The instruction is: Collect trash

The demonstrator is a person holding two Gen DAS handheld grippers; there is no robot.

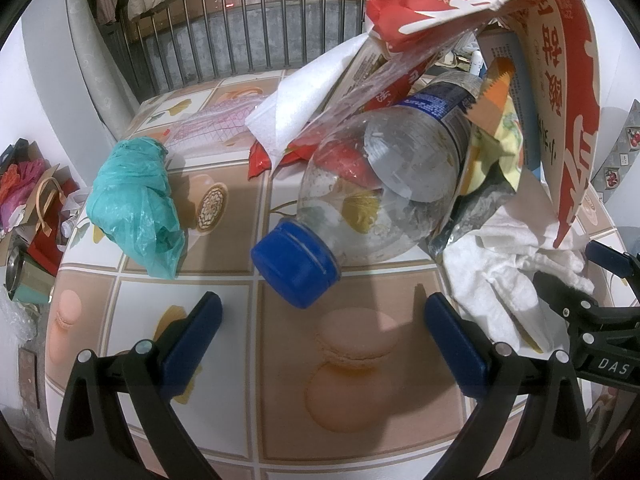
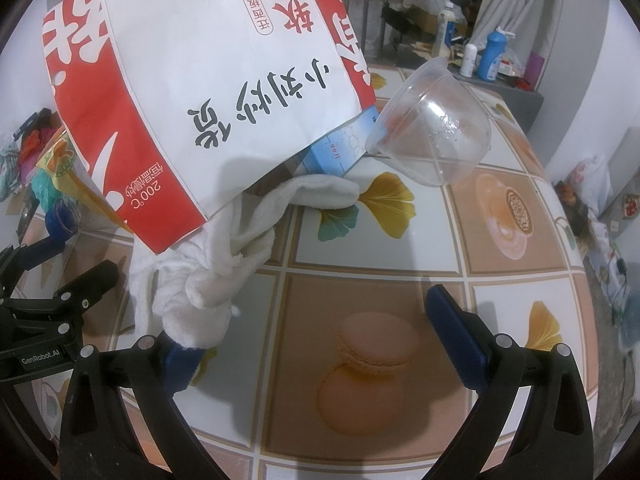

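While both tongs gape wide, left tongs (image 1: 320, 320) empty before bottle (image 1: 380, 184), right tongs (image 2: 316, 320) seemingly brushing white cloth (image 2: 208, 280).

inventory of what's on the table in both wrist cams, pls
plastic bottle: 1, clear with blue cap, lying at pile front
paper bag: 1, red and white, draped over pile
white cloth: 1, under bag edge, on right gripper's left finger
green plastic bag: 1, teal, left of bottle
plastic cup: 1, clear, on its side right of bag
table: 1, tile-and-macaron print
left gripper: open, empty, facing the bottle cap
right gripper: open
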